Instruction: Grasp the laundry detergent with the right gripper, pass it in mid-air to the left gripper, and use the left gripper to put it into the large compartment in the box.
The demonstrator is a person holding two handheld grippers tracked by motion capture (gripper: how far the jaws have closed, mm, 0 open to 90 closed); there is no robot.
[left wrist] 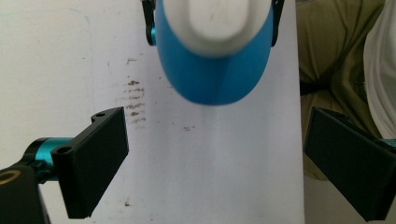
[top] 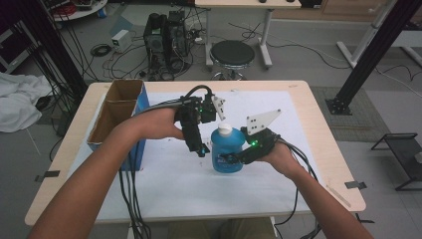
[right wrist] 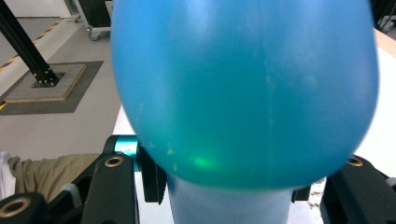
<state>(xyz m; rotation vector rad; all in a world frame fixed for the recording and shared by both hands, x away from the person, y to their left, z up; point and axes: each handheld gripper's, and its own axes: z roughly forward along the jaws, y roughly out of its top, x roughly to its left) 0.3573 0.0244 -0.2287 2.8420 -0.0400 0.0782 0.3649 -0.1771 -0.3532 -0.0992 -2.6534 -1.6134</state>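
Nearest the person, on the white sheet (top: 164, 184) covering the table (top: 323, 144), the right gripper (top: 234, 160) is clamped on the body of the blue bottle (top: 227, 152), which stands upright near the middle; I judge the grasp done and any carrying or cap work not yet begun. Just beyond it, the left gripper (top: 201, 149) hangs beside the bottle, pointing down with its jaws apart and holding nothing. Its own view looks down on the white cap (left wrist: 212, 21) and brown smudges on the sheet, while the high view adds the cardboard box (top: 119, 112) at the far left.
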